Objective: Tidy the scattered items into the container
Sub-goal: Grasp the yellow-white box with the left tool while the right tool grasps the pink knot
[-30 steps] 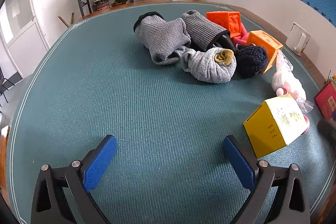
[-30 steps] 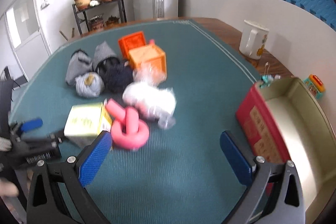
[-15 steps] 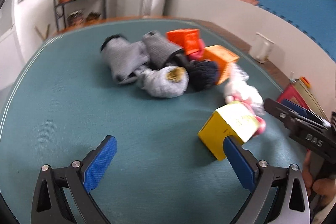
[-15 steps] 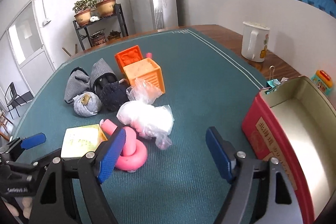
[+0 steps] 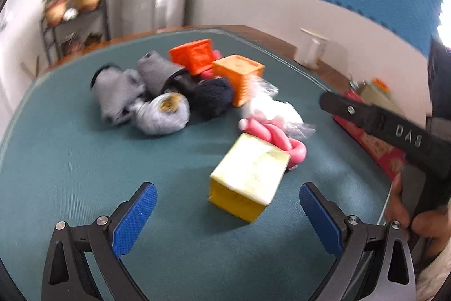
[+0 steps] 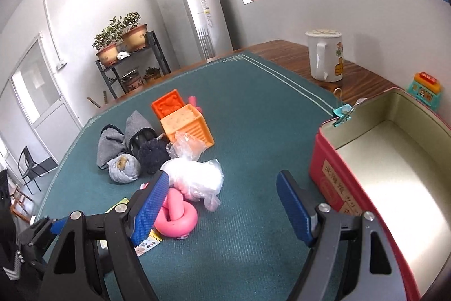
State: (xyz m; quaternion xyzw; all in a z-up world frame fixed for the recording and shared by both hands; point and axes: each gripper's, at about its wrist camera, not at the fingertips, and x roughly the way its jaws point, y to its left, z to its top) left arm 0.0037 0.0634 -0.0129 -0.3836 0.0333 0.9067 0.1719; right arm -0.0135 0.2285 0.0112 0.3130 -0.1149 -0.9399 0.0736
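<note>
My left gripper is open, and a yellow box lies on the green mat just ahead of its fingertips, untouched. Behind the box are a pink ring toy, a white plastic bag, two orange cubes, grey socks and a dark yarn ball. My right gripper is open over bare mat with nothing between its pads. The pink ring toy lies beside its left finger. The red tin stands open to its right, its inside bare.
A white mug and a small colourful toy stand on the wooden tabletop beyond the mat. A teal binder clip grips the tin's rim. A hand holds the right gripper's black body at the right of the left wrist view.
My left gripper has swung right, so the yellow box now lies just ahead of its fingers. The right gripper's jaws have narrowed, and it has rolled and shifted a little toward the tin.
</note>
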